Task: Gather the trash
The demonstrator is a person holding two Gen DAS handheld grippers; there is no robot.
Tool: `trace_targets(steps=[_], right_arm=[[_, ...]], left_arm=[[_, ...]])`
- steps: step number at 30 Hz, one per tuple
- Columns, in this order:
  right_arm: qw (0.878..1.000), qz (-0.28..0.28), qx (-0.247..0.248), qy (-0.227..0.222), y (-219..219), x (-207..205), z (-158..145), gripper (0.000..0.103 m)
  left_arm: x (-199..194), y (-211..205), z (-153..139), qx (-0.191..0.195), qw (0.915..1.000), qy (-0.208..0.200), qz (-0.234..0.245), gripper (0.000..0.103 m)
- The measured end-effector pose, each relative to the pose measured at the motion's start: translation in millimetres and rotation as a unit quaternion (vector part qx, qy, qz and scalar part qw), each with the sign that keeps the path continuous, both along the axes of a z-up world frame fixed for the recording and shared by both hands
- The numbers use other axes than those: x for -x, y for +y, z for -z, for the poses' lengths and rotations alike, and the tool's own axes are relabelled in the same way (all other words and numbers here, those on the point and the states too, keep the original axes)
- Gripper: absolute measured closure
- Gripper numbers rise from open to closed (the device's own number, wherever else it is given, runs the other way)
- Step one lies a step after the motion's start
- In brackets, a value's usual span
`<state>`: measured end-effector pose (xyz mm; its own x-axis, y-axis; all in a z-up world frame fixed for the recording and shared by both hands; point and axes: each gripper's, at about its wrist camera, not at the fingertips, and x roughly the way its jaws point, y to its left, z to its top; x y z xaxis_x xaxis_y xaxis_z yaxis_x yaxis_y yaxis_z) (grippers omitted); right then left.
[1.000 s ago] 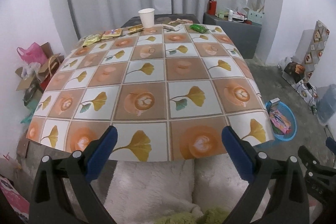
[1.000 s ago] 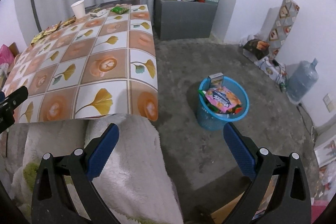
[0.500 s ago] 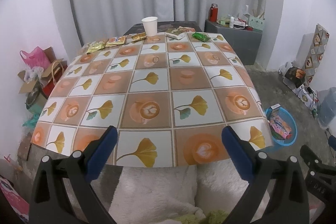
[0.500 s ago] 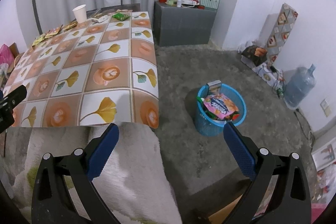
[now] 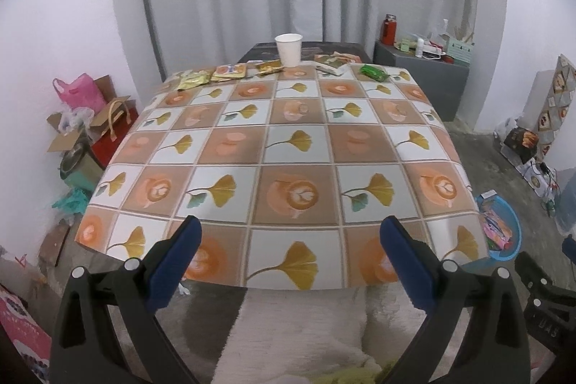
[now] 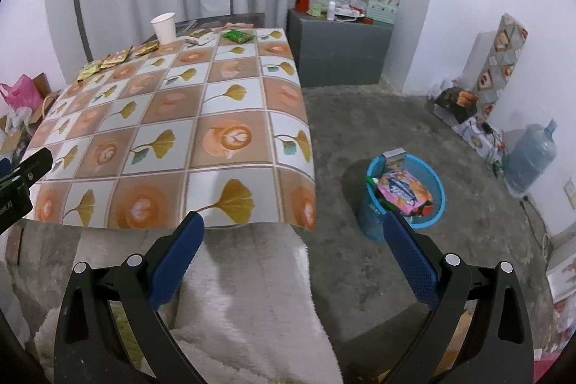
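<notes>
A white paper cup (image 5: 288,49) stands at the far edge of the table (image 5: 288,168), among several snack wrappers: a yellow one (image 5: 194,81), an orange one (image 5: 230,71) and a green one (image 5: 374,72). The cup (image 6: 163,27) and green wrapper (image 6: 237,35) also show in the right wrist view. A blue trash basket (image 6: 405,195) with wrappers inside stands on the floor right of the table. My left gripper (image 5: 289,240) is open and empty at the table's near edge. My right gripper (image 6: 293,236) is open and empty, near the table's front right corner.
A grey cabinet (image 6: 338,49) with a red bottle stands at the back right. A water jug (image 6: 532,157) and boxes line the right wall. Bags and cartons (image 5: 86,125) sit left of the table. A white fluffy cover (image 6: 248,294) lies below the grippers.
Both grippers have risen and pulled back a little from the table, so more of the near edge shows. Both stay open and empty.
</notes>
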<state>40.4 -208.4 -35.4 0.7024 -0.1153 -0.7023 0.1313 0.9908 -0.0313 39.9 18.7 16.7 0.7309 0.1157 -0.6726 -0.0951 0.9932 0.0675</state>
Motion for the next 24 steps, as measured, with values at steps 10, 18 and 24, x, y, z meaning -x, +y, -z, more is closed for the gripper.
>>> trace_targets(steps=[10, 18, 24], right_arm=[[1.000, -0.003, 0.006, -0.012, 9, 2, -18, 0.007], [1.000, 0.006, 0.004, -0.029, 10, 14, -30, 0.007], [1.000, 0.006, 0.003, -0.030, 10, 19, -31, 0.007]], left_arm=[[5, 9, -11, 0.002, 0.9999, -0.013, -0.007, 0.006], [13, 16, -26, 0.010, 0.9992, -0.035, -0.015, 0.006], [20, 15, -28, 0.011, 0.9991, -0.038, -0.012, 0.006]])
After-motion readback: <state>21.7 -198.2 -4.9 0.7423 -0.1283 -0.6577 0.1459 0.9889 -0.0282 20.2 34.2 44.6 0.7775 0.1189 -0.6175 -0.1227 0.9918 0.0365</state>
